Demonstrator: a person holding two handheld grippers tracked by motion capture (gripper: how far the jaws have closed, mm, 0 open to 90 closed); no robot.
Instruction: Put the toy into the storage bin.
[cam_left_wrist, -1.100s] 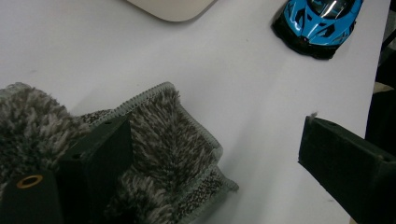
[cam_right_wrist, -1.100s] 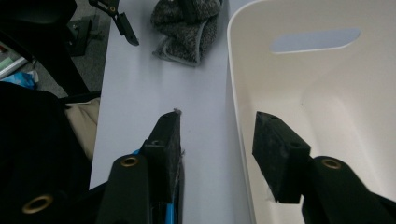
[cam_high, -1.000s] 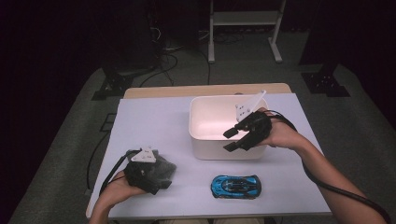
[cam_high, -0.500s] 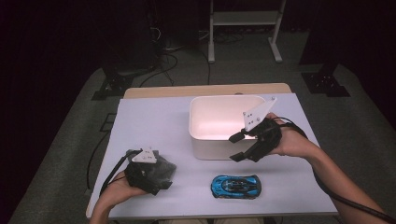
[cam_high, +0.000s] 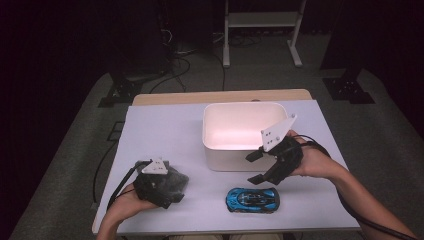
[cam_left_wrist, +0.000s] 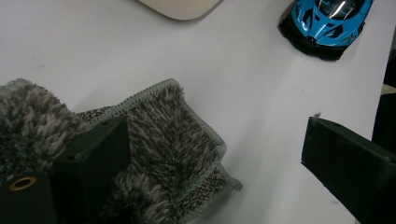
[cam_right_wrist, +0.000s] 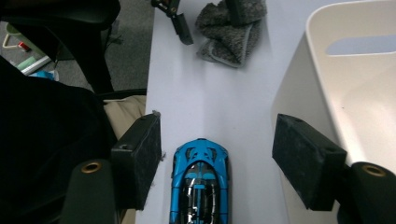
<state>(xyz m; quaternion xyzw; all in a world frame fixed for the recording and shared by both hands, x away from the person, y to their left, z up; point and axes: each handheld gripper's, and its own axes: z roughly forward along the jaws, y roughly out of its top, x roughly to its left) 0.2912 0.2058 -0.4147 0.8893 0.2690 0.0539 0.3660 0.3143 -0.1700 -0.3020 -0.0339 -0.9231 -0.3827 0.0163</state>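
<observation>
High view: right gripper (cam_high: 260, 167) swings off white bin (cam_high: 220, 155) toward blue toy car (cam_high: 252, 200) at table's near edge, jaws just widening, nothing gripped. Car pickup looks next. Left gripper (cam_high: 172, 192) parked on grey cloth (cam_high: 175, 181), seemingly slack, not pinching.

Glossy blue car (cam_high: 252, 199), shaggy grey cloth (cam_left_wrist: 173, 140) with stitched hem, smooth matt white plastic bin (cam_high: 227, 159), matt white table (cam_high: 160, 132), matt black foam-faced jaws

Grey rug (cam_left_wrist: 168, 140) beside open tongs (cam_left_wrist: 215, 158)
</observation>
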